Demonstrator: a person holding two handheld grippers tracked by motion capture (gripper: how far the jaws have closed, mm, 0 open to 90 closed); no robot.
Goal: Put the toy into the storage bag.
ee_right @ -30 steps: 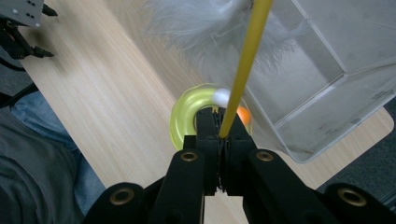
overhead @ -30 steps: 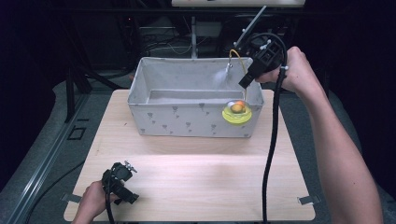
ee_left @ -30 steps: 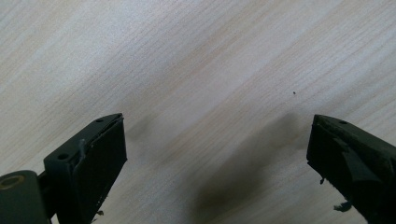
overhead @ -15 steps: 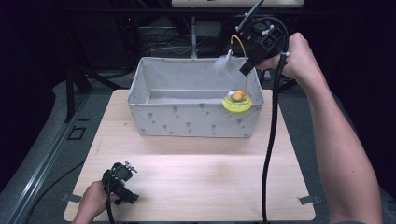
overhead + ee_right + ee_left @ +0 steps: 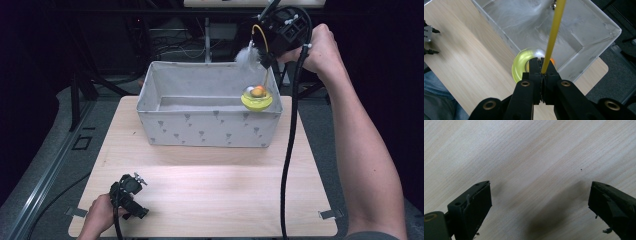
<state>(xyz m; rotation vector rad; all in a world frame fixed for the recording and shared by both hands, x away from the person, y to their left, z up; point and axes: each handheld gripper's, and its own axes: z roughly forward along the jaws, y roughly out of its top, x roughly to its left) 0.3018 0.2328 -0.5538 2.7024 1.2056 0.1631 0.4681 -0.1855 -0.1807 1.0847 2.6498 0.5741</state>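
From the high view I see the right tool raised above the far right corner of the grey fabric bin, which stands on the far half of the bench. Its jaws are clamped fully together on a thin yellow wand. A white feather tuft hangs at the wand's end, and a yellow-green disc toy with an orange ball sits below the tool, level with the bin's right rim. I cannot tell from this view whether the disc hangs free or touches the rim.

The right gripper view supplies what the high view lacks: the closed jaws pinch the yellow wand directly, with no gap between the pads. The disc toy appears just beyond the jaw tips, over the bin wall. The feather is blurred above the bin's interior.

The left tool lies on the near left of the bench, with a hand on it. The left gripper view shows its jaws standing wide apart over bare wood grain, with nothing between them.

The bin's outer wall carries a repeated pattern of small dark triangular marks. I find no readable writing, brand or label in any view.
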